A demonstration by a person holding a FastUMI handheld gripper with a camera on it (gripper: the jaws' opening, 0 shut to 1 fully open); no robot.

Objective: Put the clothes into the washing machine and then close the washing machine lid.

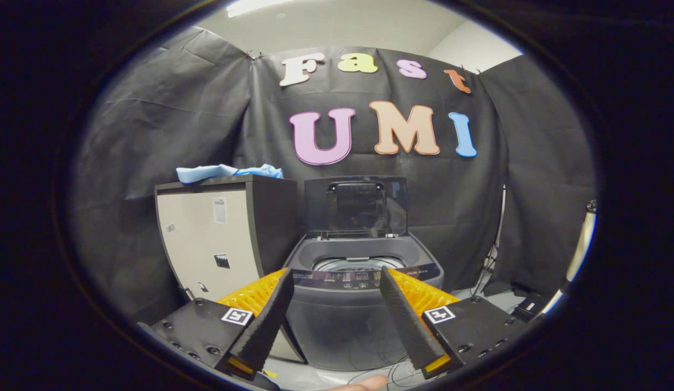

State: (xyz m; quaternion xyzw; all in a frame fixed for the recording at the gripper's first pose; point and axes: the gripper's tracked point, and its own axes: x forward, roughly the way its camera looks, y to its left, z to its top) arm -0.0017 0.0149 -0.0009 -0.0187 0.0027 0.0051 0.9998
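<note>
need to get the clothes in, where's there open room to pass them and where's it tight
Free: the washing machine drum mouth, below its raised lid, just beyond the open, empty gripper. Crowded: the cabinet top, where the blue clothes lie, and its side hard against the machine.

No writing can be read: the stickers (220, 210) on the cabinet (212, 244) at ten o'clock and the washing machine's control panel (364, 278) are too small and blurred.
</note>
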